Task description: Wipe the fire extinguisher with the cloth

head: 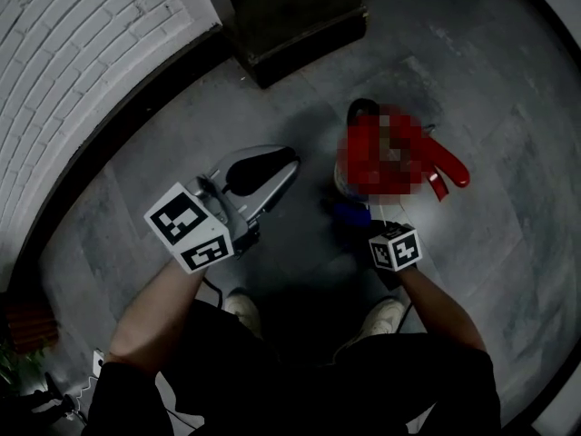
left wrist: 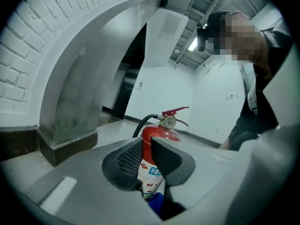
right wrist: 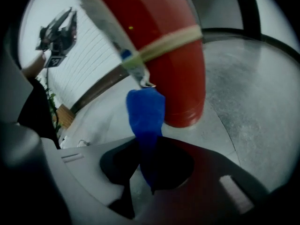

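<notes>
1. Head view: fire extinguisher stands upright on the grey floor. The left tool points at it from the side, close but apart. The right tool sits low by its base with the blue cloth.
2. Left gripper view: jaws stand narrowly apart and grip nothing; the extinguisher shows beyond the gap.
3. Right gripper view: jaws pinch the cloth, which reaches up in front of the extinguisher's red lower body.

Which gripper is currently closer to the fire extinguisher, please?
Right. The right gripper, holding the blue cloth, is close beside the fire extinguisher, near its base; the left gripper is farther off, pointing toward it, empty.
</notes>
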`<action>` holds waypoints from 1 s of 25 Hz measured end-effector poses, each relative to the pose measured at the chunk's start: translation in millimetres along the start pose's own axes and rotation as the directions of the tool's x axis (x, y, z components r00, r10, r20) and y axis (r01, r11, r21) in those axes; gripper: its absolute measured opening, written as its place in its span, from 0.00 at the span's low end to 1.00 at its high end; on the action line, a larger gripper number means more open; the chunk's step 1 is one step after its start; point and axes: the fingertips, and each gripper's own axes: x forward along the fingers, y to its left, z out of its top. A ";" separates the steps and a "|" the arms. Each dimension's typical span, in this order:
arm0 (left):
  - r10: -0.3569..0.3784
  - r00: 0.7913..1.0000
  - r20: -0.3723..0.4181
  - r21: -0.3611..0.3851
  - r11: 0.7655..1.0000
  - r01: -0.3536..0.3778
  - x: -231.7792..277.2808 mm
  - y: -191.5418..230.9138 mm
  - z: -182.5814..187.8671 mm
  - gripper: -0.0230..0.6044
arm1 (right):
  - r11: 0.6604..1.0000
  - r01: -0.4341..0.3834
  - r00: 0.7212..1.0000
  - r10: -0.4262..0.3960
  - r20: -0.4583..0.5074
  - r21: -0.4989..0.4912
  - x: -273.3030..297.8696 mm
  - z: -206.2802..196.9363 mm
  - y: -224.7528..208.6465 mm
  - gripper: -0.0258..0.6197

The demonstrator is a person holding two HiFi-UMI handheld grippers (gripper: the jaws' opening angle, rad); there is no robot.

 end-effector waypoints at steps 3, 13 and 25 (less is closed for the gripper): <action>-0.017 1.000 0.011 -0.086 0.996 0.017 0.4 1.1 -1.1 0.12 | 0.974 -0.112 0.994 0.113 -0.009 -0.198 -24.7 6.1 43.1 0.13; -0.191 0.981 0.035 0.060 0.980 0.188 3.3 -42.2 15.5 0.15 | 0.857 -0.298 0.917 0.379 0.123 -0.419 -134.5 88.8 168.9 0.13; -0.191 0.979 0.063 0.089 0.979 0.186 -2.5 -41.6 21.4 0.14 | 0.915 -0.400 0.670 0.328 0.666 -0.049 -209.1 195.2 156.5 0.13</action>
